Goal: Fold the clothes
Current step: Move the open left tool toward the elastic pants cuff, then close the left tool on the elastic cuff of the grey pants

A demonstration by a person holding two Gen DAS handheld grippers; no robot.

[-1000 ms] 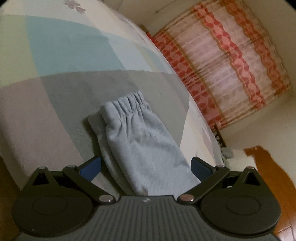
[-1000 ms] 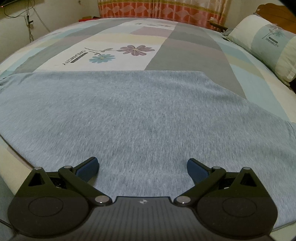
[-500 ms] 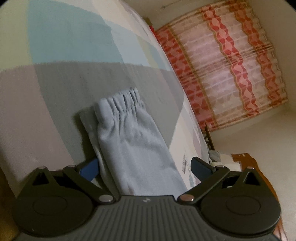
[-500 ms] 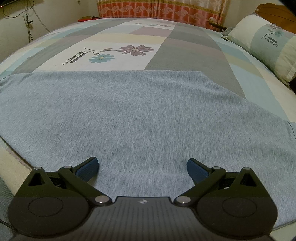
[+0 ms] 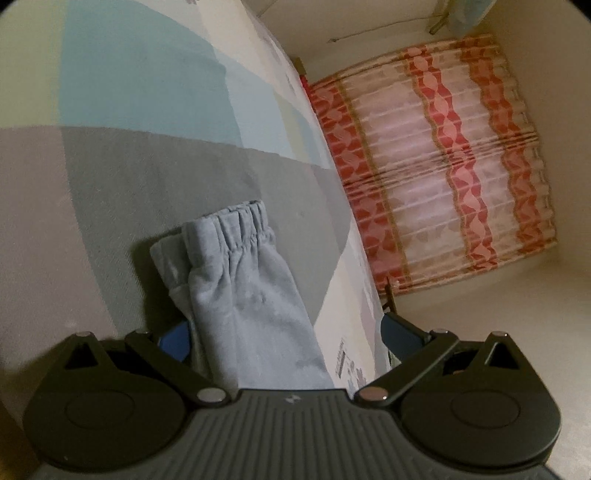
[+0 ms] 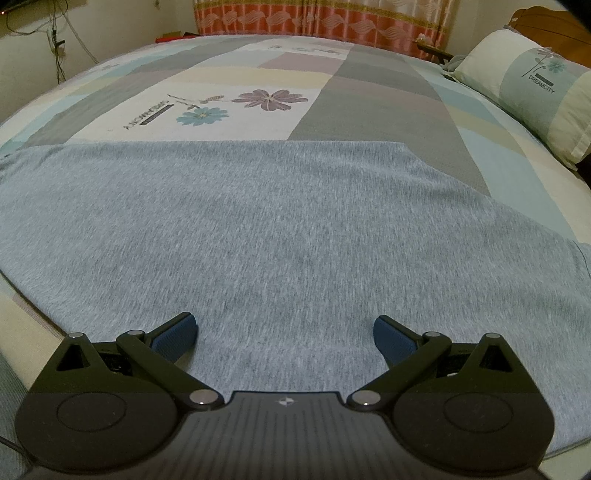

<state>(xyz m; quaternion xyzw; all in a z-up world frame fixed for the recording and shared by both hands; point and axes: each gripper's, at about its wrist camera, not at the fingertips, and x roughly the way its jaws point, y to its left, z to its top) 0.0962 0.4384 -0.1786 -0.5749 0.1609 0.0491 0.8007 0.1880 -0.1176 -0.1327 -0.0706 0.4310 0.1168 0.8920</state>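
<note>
The grey garment (image 6: 280,236) lies flat on the bed (image 6: 369,103), its elastic cuff (image 5: 236,229) unfolded — folding looks barely begun. Left gripper (image 5: 284,332) and right gripper (image 6: 284,332) have wide, empty jaws.

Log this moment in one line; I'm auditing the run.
left gripper: open, around sleeve cuff | right gripper: open, over grey garment | bed

Your garment (image 6: 280,236) spread on the bed (image 6: 369,96), sleeve (image 5: 243,295) ahead of your left gripper (image 5: 284,336), pillow (image 6: 528,88) far right, curtain (image 6: 314,22) behind.
</note>
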